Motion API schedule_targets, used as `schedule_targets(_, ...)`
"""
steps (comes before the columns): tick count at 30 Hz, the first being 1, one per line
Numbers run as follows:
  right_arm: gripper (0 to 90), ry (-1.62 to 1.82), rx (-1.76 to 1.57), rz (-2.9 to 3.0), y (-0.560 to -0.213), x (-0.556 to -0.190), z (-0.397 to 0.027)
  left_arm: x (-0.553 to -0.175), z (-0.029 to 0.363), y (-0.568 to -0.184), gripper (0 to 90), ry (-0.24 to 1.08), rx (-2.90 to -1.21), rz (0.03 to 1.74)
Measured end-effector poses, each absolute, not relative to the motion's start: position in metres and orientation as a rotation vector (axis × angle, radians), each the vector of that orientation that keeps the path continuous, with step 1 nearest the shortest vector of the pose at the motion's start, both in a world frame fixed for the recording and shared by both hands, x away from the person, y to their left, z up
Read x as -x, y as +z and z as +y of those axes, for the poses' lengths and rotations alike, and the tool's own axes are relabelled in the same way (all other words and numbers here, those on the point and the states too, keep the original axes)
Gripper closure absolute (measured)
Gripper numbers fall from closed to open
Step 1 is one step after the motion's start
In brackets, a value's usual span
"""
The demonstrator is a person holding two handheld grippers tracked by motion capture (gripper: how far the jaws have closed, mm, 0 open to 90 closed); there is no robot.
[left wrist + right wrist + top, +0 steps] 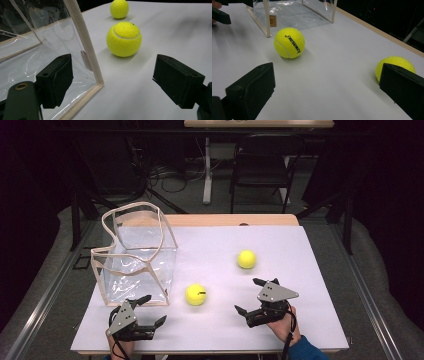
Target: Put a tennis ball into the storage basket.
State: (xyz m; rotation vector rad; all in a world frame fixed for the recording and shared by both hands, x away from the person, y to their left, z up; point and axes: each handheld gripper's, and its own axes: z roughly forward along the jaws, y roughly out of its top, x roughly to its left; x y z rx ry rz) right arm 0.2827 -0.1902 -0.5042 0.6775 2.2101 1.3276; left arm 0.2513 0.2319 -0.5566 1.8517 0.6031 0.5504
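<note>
Two yellow tennis balls lie on the white table (pixel 280 330). The near ball (pixel 195 294) (pixel 124 38) (pixel 289 43) rests just right of a clear plastic bag (pixel 135 256) with cream trim. The far ball (pixel 246 259) (pixel 119 8) (pixel 393 65) sits toward the right middle. My left gripper (pixel 148 310) (pixel 112 82) is open at the front left, by the bag's near corner (pixel 96 82), nothing between its jaws. My right gripper (pixel 251 295) (pixel 324 90) stands open at the front right, empty, with the near ball ahead of it.
The bag (pixel 292 12) stands open-topped at the table's left. Beyond the table's far wooden edge (pixel 230 220) are a black chair (pixel 262 165), a white table leg (pixel 207 170) and cables on the floor. Bare white surface lies between the balls and the grippers.
</note>
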Motion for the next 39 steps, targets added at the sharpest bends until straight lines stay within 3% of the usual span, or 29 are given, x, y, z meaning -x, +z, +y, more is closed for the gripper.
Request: schedule_targets(39,0.0,1.267,-0.6,2.353,-0.493,-0.314,-0.14,-0.258,0.227,-0.557,15.9,0.525,-1.869,0.574)
